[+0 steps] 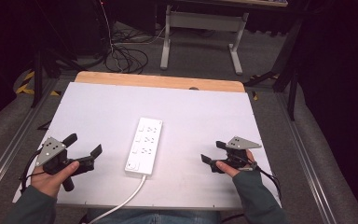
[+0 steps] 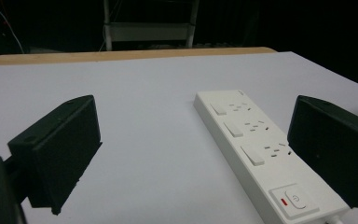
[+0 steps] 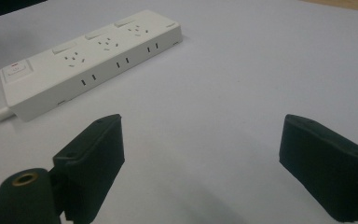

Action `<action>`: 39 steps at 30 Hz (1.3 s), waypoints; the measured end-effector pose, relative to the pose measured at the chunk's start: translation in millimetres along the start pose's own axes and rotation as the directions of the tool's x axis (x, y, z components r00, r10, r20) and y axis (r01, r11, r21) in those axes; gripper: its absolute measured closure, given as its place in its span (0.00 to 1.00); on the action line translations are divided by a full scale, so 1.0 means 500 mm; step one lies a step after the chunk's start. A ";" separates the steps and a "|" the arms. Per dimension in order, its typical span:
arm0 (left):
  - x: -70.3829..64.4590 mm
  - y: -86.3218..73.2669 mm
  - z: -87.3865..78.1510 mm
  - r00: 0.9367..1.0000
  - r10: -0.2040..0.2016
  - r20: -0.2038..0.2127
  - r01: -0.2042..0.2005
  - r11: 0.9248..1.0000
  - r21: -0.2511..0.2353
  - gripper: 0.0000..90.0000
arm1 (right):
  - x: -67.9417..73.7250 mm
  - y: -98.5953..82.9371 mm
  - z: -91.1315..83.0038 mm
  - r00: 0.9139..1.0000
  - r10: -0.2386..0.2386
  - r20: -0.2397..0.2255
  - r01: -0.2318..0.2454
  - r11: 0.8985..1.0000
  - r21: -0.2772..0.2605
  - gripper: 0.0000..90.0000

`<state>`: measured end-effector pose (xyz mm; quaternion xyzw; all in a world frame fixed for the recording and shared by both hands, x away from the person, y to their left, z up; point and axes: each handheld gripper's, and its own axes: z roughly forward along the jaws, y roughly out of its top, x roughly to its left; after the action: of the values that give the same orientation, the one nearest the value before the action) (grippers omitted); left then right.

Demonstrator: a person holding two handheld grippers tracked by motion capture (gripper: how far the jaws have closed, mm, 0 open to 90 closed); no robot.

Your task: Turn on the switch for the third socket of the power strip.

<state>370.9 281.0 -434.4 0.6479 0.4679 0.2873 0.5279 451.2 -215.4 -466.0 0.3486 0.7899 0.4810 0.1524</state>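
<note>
A white power strip [image 1: 144,145] lies in the middle of the white table [image 1: 98,112], its white cable [image 1: 121,203] running off the near edge. It has three sockets with switches and a main button with a red mark [image 2: 294,201] at its near end. My left gripper [image 1: 83,144] rests open at the left of the strip, held in a hand. In the left gripper view the strip [image 2: 256,149] lies between the jaws, nearer the right one. My right gripper [image 1: 213,151] stands open to the right of the strip [image 3: 91,58], with nothing between its jaws.
The table's far edge is a bare wooden strip [image 1: 158,81]. Beyond it stand a grey desk frame [image 1: 200,28] and loose cables [image 1: 121,58] on the floor. Metal rails [image 1: 307,158] run along both sides of the table.
</note>
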 end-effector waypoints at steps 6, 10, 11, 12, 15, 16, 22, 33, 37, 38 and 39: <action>0.000 0.000 0.000 1.000 0.001 0.003 -0.001 1.000 0.000 0.04 | 0.000 0.000 0.000 1.000 0.001 0.004 -0.001 1.000 0.002 0.16; 0.001 0.000 0.000 1.000 -0.001 0.001 0.001 1.000 -0.001 0.04 | 0.000 -0.001 0.001 1.000 0.001 0.004 -0.001 1.000 0.004 0.16; 0.000 0.000 0.001 1.000 -0.002 0.001 0.002 1.000 -0.001 0.03 | 0.000 -0.001 0.001 1.000 0.001 0.004 -0.001 1.000 0.005 0.16; 0.000 0.000 0.001 1.000 0.000 0.003 0.000 1.000 0.000 0.04 | 0.000 -0.001 0.001 1.000 0.002 0.004 -0.002 1.000 0.005 0.16; -0.001 0.000 0.001 1.000 0.000 0.003 0.000 1.000 0.000 0.03 | 0.000 -0.001 0.001 1.000 0.002 0.005 -0.002 1.000 0.006 0.16; 0.000 0.000 0.001 1.000 -0.001 0.004 0.001 1.000 0.001 0.03 | 0.000 -0.001 0.002 1.000 0.001 0.005 -0.001 1.000 0.006 0.16; 0.001 0.001 0.003 1.000 0.003 0.007 -0.003 1.000 0.003 0.03 | 0.000 -0.001 0.000 1.000 0.002 0.008 -0.002 1.000 0.006 0.16; -0.003 0.003 0.012 1.000 0.010 0.017 -0.011 1.000 0.005 0.03 | 0.003 -0.004 -0.008 1.000 -0.011 0.021 0.011 1.000 0.008 0.16; -0.006 0.003 0.013 1.000 0.017 -0.007 -0.017 1.000 -0.009 0.06 | 0.003 -0.004 -0.007 1.000 -0.012 0.020 0.012 1.000 0.009 0.16; -0.006 0.004 0.013 1.000 0.009 -0.007 -0.009 1.000 -0.012 0.07 | 0.003 -0.004 -0.007 1.000 -0.012 0.020 0.012 1.000 0.009 0.16; -0.006 0.004 0.012 1.000 0.008 -0.010 -0.008 1.000 -0.015 0.08 | 0.003 -0.004 -0.007 1.000 -0.012 0.020 0.012 1.000 0.010 0.16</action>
<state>375.5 275.6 -433.9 0.6442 0.4658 0.2962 0.5294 447.3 -217.0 -465.8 0.3495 0.7927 0.4726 0.1614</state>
